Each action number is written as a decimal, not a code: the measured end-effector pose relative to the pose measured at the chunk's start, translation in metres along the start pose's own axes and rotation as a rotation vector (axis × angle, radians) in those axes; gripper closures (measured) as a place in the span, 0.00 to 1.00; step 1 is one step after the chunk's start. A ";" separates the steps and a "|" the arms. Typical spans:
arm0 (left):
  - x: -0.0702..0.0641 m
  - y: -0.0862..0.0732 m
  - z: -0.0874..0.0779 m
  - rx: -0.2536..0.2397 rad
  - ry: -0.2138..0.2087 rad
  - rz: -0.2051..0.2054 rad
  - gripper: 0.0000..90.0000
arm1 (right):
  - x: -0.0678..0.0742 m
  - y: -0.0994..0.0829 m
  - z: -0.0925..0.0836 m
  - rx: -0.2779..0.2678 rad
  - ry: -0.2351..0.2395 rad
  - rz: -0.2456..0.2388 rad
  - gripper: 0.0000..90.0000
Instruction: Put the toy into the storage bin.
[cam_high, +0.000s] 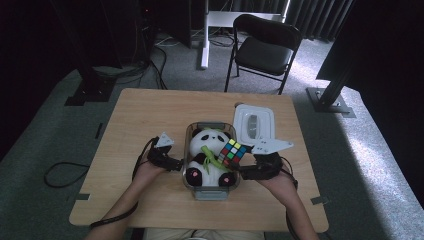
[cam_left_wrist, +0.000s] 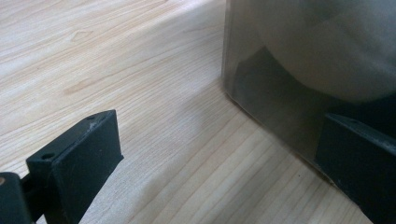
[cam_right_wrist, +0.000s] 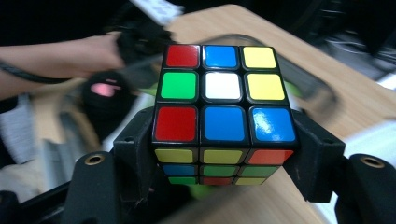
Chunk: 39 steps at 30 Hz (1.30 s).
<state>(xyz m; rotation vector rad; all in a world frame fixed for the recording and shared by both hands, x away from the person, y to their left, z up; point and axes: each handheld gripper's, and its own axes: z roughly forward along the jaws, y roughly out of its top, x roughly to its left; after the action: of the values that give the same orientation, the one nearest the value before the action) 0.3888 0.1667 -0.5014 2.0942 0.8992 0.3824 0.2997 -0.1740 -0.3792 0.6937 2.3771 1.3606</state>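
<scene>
The right hand-held gripper (cam_right_wrist: 224, 154) is clamped on a scrambled, multicoloured plastic puzzle cube (cam_right_wrist: 223, 105). Its two black jaws press the cube's opposite side faces low down, so the top face shows free and the cube sits level. In the high view the cube (cam_high: 233, 153) hangs above the clear, rounded plastic storage box (cam_high: 212, 191), over the black-and-white plush panda (cam_high: 209, 150) that lies inside. A side grip like this judges well for passing the cube over the box's rim.

The left hand-held gripper (cam_high: 173, 164) stands with its jaws apart, one outside the box's near wall (cam_left_wrist: 261, 109) and one by its corner, holding nothing; it seems placed to steady the box on the pale wooden counter (cam_high: 145, 120). The box's white lid (cam_high: 254, 123) lies on the counter beyond the box, leaving the opening free.
</scene>
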 end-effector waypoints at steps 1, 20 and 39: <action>0.000 0.000 0.000 -0.001 -0.001 -0.001 0.02 | 0.002 0.001 0.003 -0.002 0.029 -0.001 0.38; 0.000 0.000 0.000 0.005 -0.005 0.001 0.02 | 0.025 0.002 0.028 0.089 0.211 -0.110 0.38; 0.014 0.003 -0.017 -0.022 0.050 -0.027 0.02 | 0.012 0.009 0.018 0.031 0.255 -0.028 0.31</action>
<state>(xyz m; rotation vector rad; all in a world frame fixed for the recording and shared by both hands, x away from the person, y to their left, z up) 0.3913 0.1850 -0.4888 2.0584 0.9467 0.4302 0.3010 -0.1506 -0.3809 0.5185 2.5970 1.4813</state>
